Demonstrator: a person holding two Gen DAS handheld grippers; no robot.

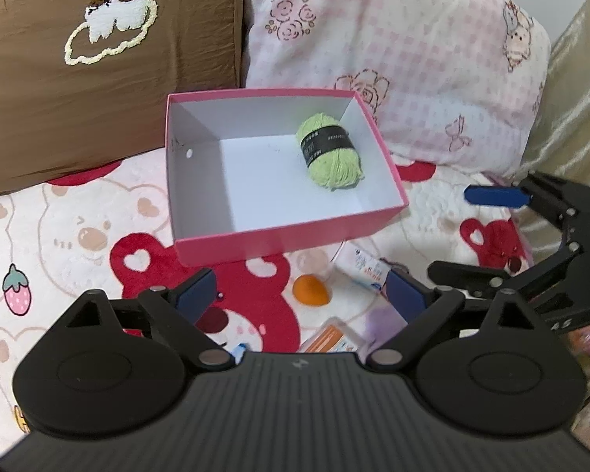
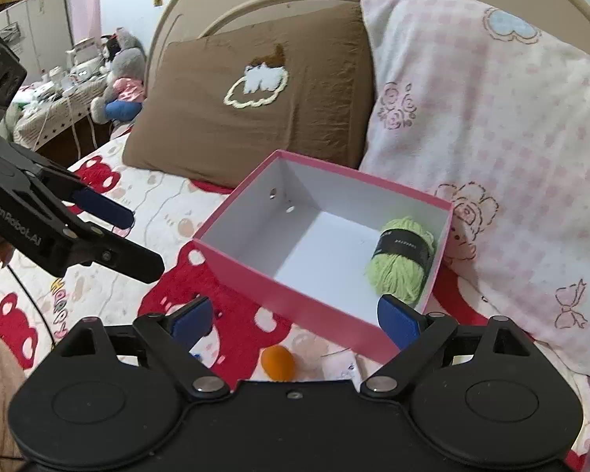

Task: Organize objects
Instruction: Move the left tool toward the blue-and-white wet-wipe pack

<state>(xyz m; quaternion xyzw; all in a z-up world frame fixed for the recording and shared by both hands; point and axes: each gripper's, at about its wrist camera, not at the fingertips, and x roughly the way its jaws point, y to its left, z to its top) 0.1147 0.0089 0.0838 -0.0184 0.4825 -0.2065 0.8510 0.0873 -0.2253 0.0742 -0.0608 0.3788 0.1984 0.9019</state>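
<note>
An open pink box [image 1: 295, 238] with a white inside sits on the bed; it also shows in the right wrist view [image 2: 295, 295]. A green yarn ball [image 1: 330, 151] with a black band lies in its far right corner, also seen from the right wrist [image 2: 401, 257]. An orange egg-shaped sponge [image 1: 312, 290] [image 2: 278, 362] lies on the blanket in front of the box. My left gripper [image 1: 301, 295] [image 2: 137, 236] is open and empty above the sponge. My right gripper [image 2: 295, 320] [image 1: 468, 232] is open and empty just before the box.
A white and blue packet [image 1: 364, 269] and an orange-labelled pack [image 1: 334, 336] lie near the sponge. A brown pillow [image 2: 255, 90] and a pink checked pillow [image 2: 491, 137] stand behind the box. A cluttered side table [image 2: 59, 90] is at far left.
</note>
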